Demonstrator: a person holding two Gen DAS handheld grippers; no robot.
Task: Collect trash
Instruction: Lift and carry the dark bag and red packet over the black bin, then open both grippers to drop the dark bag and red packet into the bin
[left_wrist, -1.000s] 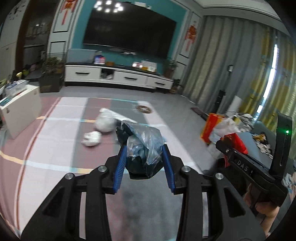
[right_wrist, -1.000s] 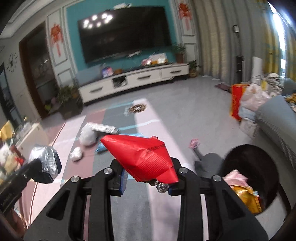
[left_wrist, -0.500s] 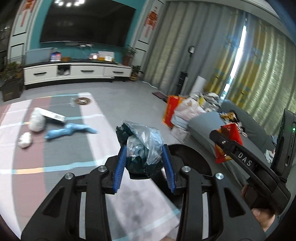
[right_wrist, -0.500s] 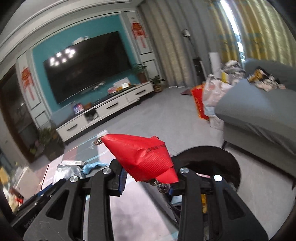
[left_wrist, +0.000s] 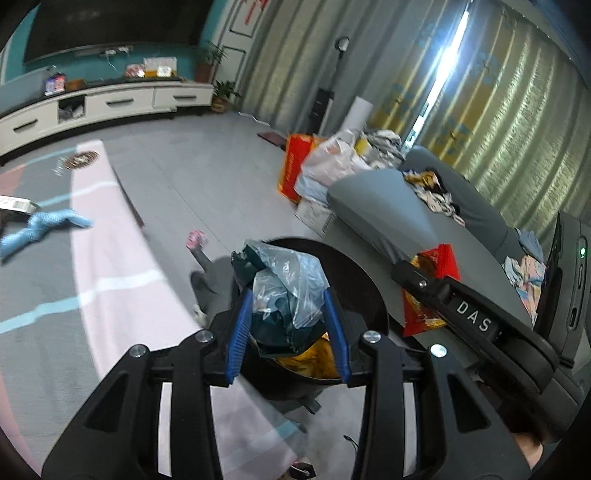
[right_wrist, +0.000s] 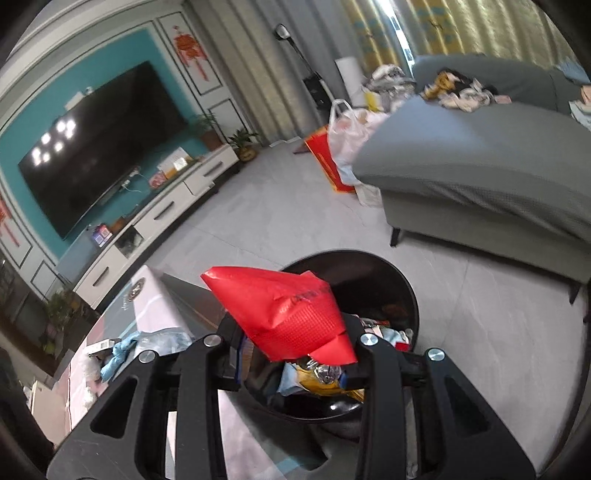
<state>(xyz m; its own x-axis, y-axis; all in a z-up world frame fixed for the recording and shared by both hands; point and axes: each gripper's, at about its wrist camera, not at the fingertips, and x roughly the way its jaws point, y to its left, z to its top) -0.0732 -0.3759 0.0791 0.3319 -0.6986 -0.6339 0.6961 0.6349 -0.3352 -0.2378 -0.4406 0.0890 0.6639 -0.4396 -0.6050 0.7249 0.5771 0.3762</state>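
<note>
- Below and just ahead of both sets of fingers sits the black bin (left_wrist: 354, 291), its round mouth open upward and already holding wrappers; that is where both loads need to end up.
- Your left gripper (left_wrist: 288, 325) is clamped on a crumpled clear plastic bag (left_wrist: 288, 280) with dark material inside; the blue pads (left_wrist: 242, 328) press it from either side, and the bundle bulges up above the tips.
- From the left wrist view, that bag hangs over the near-left part of the bin's mouth, not its middle, so a release here would, I judge, fall close to the near rim.
- Your right gripper (right_wrist: 295, 354) is closed on a red packet (right_wrist: 284, 314), which is wedge-shaped, with its long axis running up and to the left away from the fingers.
- From the right wrist view, the packet's held end lies over the bin (right_wrist: 406, 291) opening, while its pointed far end reaches toward the left rim.
- The right hand looks better centred over the opening than the left, so the red packet seems the safer first drop.
- On the rug (left_wrist: 110, 266) behind, a blue cloth (left_wrist: 40, 225) lies well apart from the bin, to be fetched later.
</note>
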